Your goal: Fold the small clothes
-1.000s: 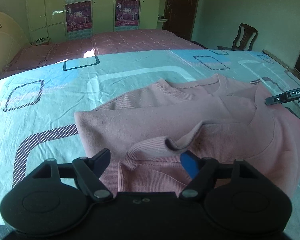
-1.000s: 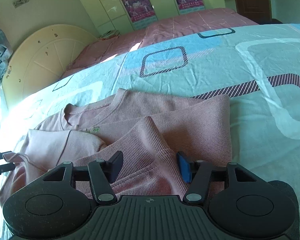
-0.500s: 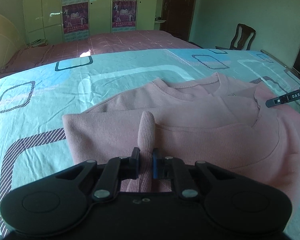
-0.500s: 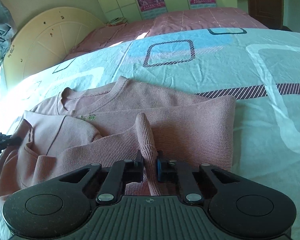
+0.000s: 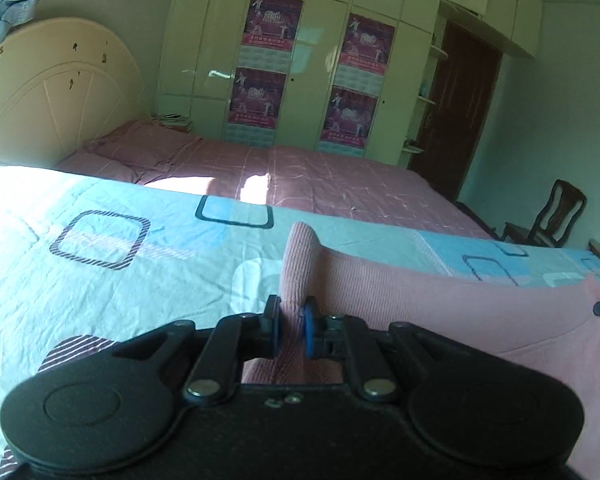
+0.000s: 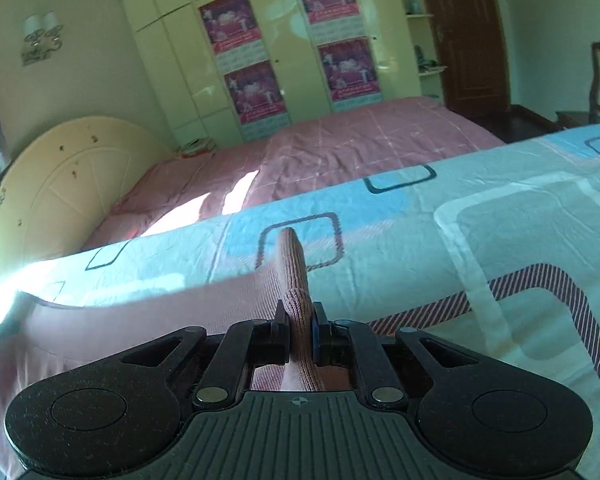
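A small pink ribbed sweater (image 5: 452,304) lies on the bed with the blue patterned sheet (image 5: 100,280). My left gripper (image 5: 291,328) is shut on the sweater's ribbed hem, and a fold of cloth stands up between the jaws. The lifted hem stretches away to the right as a taut edge. My right gripper (image 6: 300,332) is shut on the other end of the same hem of the sweater (image 6: 112,320), with a ridge of ribbed cloth pinched upright. Both grippers hold the hem raised above the sheet. The rest of the sweater is hidden behind the lifted edge.
A second bed with a pink cover (image 5: 300,176) lies beyond, with a cream headboard (image 5: 48,92) on the left. A cupboard wall with posters (image 5: 300,60), a dark door (image 5: 464,112) and a wooden chair (image 5: 556,216) stand at the back.
Both grippers went from open to shut on the sweater's hem, then lifted it. The views now tilt up, and the flat sweater body has dropped out of sight.
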The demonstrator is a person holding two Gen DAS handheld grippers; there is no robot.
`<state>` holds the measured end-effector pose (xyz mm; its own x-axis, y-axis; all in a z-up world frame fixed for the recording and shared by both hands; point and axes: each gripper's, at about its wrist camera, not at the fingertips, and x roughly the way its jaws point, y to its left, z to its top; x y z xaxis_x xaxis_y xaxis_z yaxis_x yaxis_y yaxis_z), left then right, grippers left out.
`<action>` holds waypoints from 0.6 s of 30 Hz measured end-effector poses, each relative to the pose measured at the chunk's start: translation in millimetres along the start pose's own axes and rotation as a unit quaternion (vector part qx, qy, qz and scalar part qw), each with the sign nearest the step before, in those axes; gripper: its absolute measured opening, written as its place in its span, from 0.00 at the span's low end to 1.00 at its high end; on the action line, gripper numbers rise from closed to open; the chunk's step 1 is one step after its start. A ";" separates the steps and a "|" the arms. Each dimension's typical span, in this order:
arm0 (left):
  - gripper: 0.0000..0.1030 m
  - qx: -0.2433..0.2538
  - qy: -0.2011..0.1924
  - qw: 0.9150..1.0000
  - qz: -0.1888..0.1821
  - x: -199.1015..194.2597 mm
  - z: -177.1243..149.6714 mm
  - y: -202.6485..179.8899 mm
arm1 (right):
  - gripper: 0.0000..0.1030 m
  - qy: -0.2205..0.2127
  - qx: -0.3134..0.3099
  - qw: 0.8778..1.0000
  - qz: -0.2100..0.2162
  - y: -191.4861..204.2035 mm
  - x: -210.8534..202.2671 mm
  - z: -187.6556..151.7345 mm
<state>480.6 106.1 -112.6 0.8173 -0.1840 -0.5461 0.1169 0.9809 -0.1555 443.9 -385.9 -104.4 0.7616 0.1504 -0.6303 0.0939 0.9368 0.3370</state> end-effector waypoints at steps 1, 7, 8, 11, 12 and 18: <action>0.11 0.010 0.008 1.000 0.011 6.8 -4.7 -4.7 | 0.08 0.010 0.004 1.000 -0.009 -0.9 9.0 -2.7; 0.11 0.039 0.043 0.997 0.057 30.0 -20.4 -16.1 | 0.09 0.053 0.025 0.997 -0.042 -9.3 42.6 -13.3; 0.11 0.045 0.047 0.996 0.063 31.9 -20.5 -16.5 | 0.09 0.052 0.027 0.997 -0.050 -12.0 43.4 -14.1; 0.18 0.055 0.066 0.993 0.077 36.6 -23.1 -17.7 | 0.11 0.060 0.003 0.996 -0.067 -13.0 46.4 -20.4; 0.24 0.063 0.065 0.992 0.087 35.3 -22.4 -19.8 | 0.13 0.053 0.001 0.996 -0.077 -11.1 42.5 -19.8; 0.64 0.056 0.042 0.991 0.111 4.9 -23.7 -22.0 | 0.26 0.013 -0.013 0.997 -0.077 3.6 9.7 -18.3</action>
<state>468.6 82.1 -131.3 0.7802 0.0377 -0.6244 0.0043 0.9978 0.0656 439.9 -375.3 -122.1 0.7225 0.0114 -0.6912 0.1919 0.9573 0.2164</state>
